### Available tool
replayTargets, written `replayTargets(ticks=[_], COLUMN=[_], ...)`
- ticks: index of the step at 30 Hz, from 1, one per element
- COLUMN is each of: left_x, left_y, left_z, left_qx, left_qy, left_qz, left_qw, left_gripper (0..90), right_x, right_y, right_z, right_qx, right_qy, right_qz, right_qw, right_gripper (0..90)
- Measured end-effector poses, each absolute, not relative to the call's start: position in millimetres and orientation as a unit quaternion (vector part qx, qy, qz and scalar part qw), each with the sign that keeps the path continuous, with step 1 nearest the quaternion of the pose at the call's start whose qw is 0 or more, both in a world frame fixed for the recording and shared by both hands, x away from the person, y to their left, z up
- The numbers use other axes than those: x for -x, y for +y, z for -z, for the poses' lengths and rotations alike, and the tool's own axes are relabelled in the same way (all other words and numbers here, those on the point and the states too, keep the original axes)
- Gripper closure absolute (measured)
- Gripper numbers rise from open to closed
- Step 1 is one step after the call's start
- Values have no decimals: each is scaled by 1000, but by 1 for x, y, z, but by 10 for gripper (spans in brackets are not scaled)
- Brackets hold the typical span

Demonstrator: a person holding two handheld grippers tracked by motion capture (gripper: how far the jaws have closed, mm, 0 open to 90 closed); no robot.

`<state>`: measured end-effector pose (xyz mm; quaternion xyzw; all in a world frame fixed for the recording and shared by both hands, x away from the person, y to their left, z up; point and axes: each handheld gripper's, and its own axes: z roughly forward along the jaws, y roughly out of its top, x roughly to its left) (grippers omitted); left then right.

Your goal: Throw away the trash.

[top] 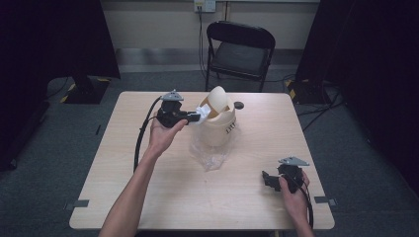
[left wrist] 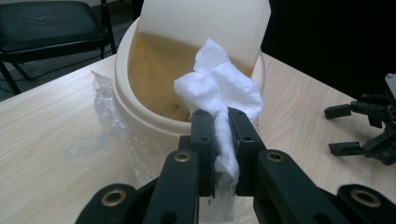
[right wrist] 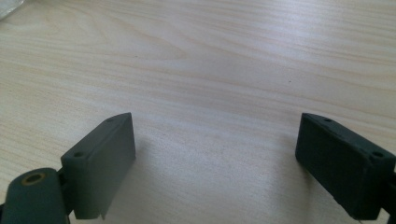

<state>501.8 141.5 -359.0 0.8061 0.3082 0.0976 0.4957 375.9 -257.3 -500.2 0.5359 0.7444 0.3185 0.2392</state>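
While the right gripper (top: 270,180) waits low at the lower right of the high view, its jaws spread wide over bare counter (right wrist: 201,70) with nothing between them, the work belongs to the other hand. It looks parked there simply to keep clear. Nearer the middle of the frame, a crumpled clear plastic bag (top: 211,154) lies flat on the wood, just in front of the bin, probably a liner set aside. Above and left of it, the left gripper (top: 196,117) is clamped tight on a wad of white tissue (left wrist: 219,91), the paper pinched between the pads and bulging out past the tips. It is held level at the mouth of the cream swing-lid bin (top: 216,129), whose flap (left wrist: 201,21) is tipped back, so I judge the tissue is about to be dropped inside. Beyond the counter, at the top of the frame, stands a black folding chair (top: 240,48).
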Motion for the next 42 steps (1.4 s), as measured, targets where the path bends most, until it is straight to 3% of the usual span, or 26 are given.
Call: replayTargets(ticks=[42], left_x=[-551], left_y=[102], left_z=[365], left_qx=[-847], left_qy=[311], left_qz=[-94], left_qw=[422], left_gripper=[826], right_x=[-376], right_y=[-257], right_z=[500], right_qx=[-535], right_qy=[745], right_qz=[-318], right_qw=[239], right_gripper=[112])
